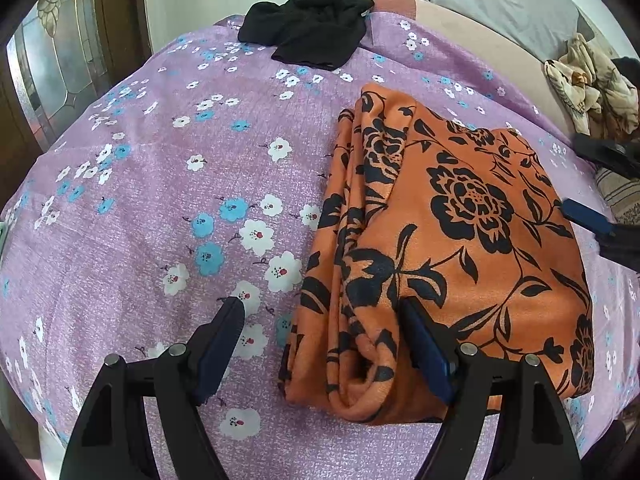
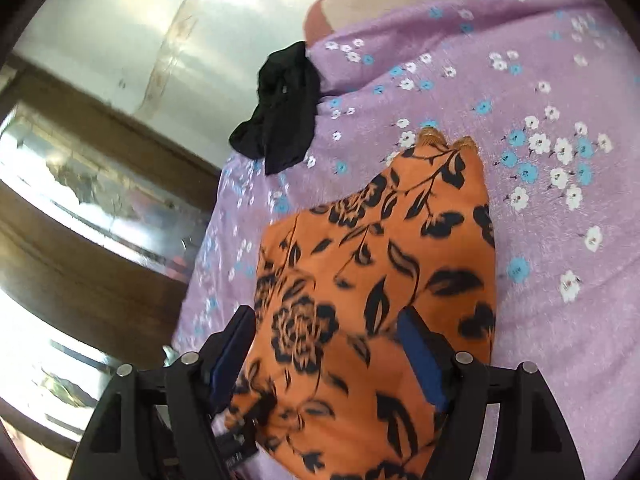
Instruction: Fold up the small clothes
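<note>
The orange floral garment (image 1: 448, 248) lay folded on the purple bedsheet (image 1: 160, 200), right of centre. My left gripper (image 1: 324, 344) stood open at its near-left edge, my right gripper (image 2: 328, 356) open over its right side (nothing clamped). To fold cleanly, I judged both should pinch matching corners together.

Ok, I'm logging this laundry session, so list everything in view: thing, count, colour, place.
orange garment: one, orange with black flowers, folded on the bedsheet, nearest both grippers.
black garment: one, black, crumpled at the sheet's far edge.
bedsheet: one, lilac with white and blue flowers, covering the surface.
cloth heap: one, cream and brown, far right, off the sheet.
left gripper: one, black with blue pads, open at the garment's near edge.
right gripper: one, same colours, open over the orange garment.
</note>
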`<state>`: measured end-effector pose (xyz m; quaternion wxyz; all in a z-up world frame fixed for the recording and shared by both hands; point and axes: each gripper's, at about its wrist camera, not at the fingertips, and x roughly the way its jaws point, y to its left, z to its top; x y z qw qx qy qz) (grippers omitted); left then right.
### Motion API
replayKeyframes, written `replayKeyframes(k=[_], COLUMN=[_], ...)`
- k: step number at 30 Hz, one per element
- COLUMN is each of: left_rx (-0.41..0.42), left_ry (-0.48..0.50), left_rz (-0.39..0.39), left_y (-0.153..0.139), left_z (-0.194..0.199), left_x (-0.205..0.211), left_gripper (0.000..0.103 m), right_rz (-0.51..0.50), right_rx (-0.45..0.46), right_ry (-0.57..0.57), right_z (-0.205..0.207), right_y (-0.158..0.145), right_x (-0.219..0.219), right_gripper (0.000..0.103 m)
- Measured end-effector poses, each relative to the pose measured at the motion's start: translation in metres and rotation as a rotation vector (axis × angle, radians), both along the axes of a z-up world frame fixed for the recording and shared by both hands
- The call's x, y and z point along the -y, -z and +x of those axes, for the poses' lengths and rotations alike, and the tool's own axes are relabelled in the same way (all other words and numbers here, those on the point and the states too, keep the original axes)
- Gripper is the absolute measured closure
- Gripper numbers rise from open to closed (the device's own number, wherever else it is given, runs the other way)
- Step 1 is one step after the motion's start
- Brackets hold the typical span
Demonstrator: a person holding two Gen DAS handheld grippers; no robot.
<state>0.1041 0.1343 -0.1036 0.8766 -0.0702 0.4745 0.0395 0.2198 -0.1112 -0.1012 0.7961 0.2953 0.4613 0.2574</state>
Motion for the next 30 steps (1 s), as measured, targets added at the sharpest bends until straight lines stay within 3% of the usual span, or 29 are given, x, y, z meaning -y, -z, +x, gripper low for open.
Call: replayKeyframes(k=[3,7,11,17,21,23,24,25,26,27,28,30], left_rx=[0.000,-0.001,0.002,0.122,0.031,-0.068,-0.120,-0.114,-0.098,-0.112,-0.115,-0.106], left_ry=[0.003,0.002,-0.002,0.010,0.041,0.053,0.077,0.089,0.140,0.169,0.160,0.169], left_rz=[-0.002,-0.012,-0.020,-0.227,-0.349,-0.366,-0.377,-0.347,-0.323,-0.337,-0.324,-0.298], left_y=[0.001,0.001,0.000,-0.034,-0.022,-0.001,0.011,0.013,0.011,0.010,0.006,-0.002], left_z=[0.001,0.002,0.002,0.002,0.040,0.062,0.069,0.070,0.071,0.071,0.071,0.070], left_x=[0.000,-0.002,-0.002,-0.026,-0.039,-0.036,-0.031,-0.026,-0.017,-0.011,-0.007,-0.001], left_gripper=[0.021,0.021,0.022,0.022,0.022,0.022,0.027,0.038,0.054,0.067,0.073,0.076], right_rz=[-0.013,-0.045,-0.088,-0.039,0.004,-0.033,-0.061,-0.108,-0.118,-0.148,-0.178,-0.230], right_rx=[-0.100,0.021,0.043,-0.080,-0.120,-0.134,-0.115,-0.108,-0.110,-0.091,-0.068,0.001], right_ry=[-0.005,-0.024,0.041,0.093,0.033,-0.003,-0.014,-0.034,-0.052,-0.068,-0.091,-0.140], right_z=[0.021,-0.001,-0.023,-0.030,-0.019,-0.012,-0.011,-0.008,-0.006,-0.005,-0.006,-0.009], right_y=[0.025,-0.003,-0.003,0.037,0.052,0.061,0.060,0.057,0.056,0.049,0.042,0.021], right_x=[-0.003,-0.003,0.024,0.055,0.039,0.025,0.020,0.013,0.009,0.007,0.004,0.000], right_gripper=[0.026,0.026,0.026,0.025,0.025,0.025,0.029,0.036,0.059,0.064,0.066,0.071])
